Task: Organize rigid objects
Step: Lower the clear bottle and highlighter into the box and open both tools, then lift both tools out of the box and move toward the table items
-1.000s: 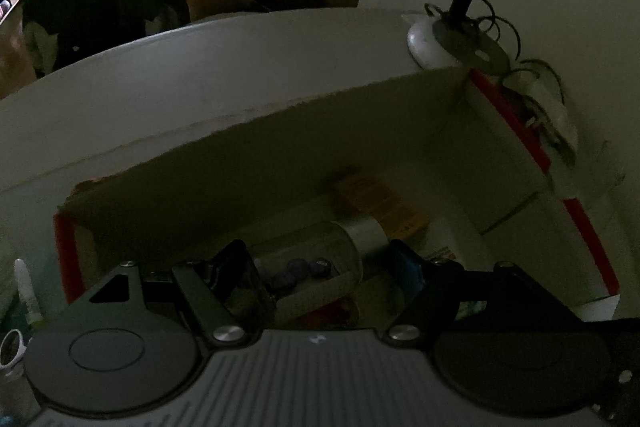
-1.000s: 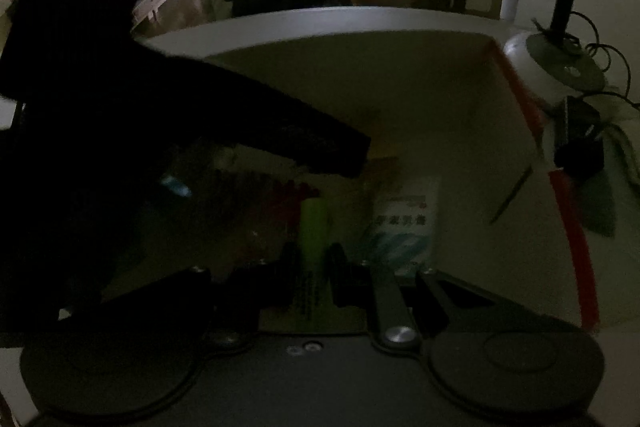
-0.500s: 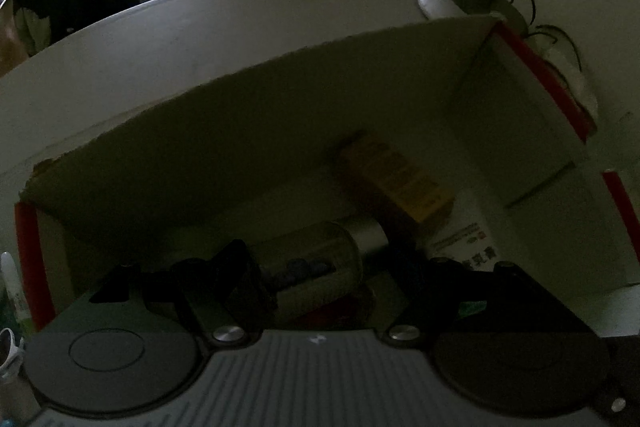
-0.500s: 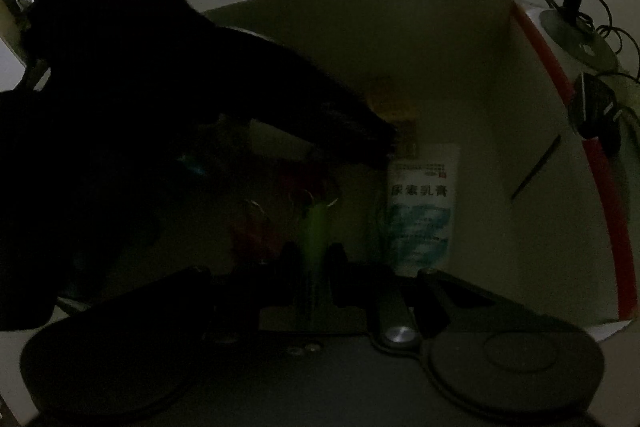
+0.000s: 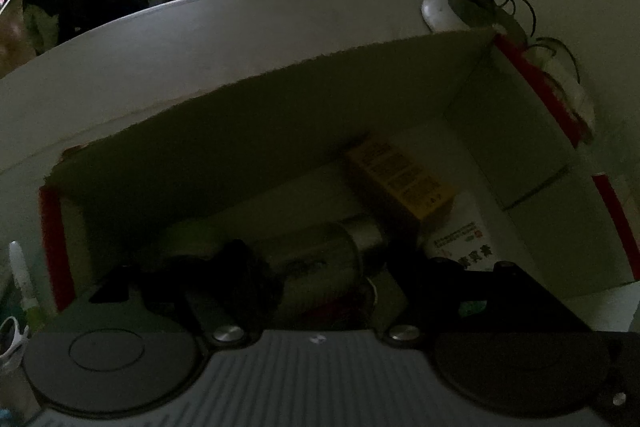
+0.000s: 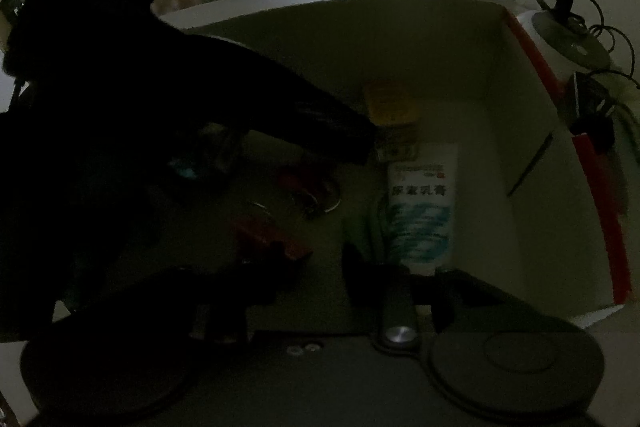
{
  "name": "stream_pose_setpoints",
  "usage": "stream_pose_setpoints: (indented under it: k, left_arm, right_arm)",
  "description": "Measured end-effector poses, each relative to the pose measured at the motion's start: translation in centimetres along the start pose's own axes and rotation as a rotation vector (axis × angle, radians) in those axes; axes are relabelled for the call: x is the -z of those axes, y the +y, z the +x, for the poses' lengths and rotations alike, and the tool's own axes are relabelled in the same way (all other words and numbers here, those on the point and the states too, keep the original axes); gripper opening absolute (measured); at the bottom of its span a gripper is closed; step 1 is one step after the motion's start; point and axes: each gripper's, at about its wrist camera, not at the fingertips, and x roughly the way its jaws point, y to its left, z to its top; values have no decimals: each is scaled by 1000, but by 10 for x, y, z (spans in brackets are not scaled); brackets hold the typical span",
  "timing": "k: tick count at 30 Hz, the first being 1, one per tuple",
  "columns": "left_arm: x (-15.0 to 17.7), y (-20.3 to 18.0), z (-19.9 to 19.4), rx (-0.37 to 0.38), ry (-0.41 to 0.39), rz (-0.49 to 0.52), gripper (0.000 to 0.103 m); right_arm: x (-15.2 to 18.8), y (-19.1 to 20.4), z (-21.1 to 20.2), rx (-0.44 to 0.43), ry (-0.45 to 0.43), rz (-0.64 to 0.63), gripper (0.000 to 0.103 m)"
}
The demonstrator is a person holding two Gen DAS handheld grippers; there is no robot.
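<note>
Looking along the left tongs first, I see them low inside the big cardboard box, and they are spread with a clear jar lying on its side between the fingers; it is too dark to say if the fingers touch it or have let go. The jar has a silver lid that points at a yellow box, which lies just beside it on the box floor, and a white tube peeks out next to that. I think much of the tidying is done, since several things are already in the box, and the jar looks like it is being put down there too. Outside the box, at the left edge, a few small things stand on the table, so maybe some are left to pack. A lamp base with wires sits behind the box's far corner. Now the right view: the right tongs are spread wide with nothing between them, hanging over the box floor. The white tube lies just past the right finger, with the yellow box beyond it. Some red bits and a small ring lie in the middle. The left arm is a big dark shape across the left side and hides what is under it, so the right tongs must mind it, and the box walls too.
</note>
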Motion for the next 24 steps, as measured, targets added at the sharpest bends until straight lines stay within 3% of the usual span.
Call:
stream_pose_setpoints:
  k: [10, 24]
  left_arm:
    - [10, 5, -36, 7, -67, -16, 77]
    - [40, 13, -95, 21, -173, -24, 77]
  right_arm:
    - [5, 2, -24, -5, -58, 34, 41]
    - [19, 4, -63, -9, -158, 76, 63]
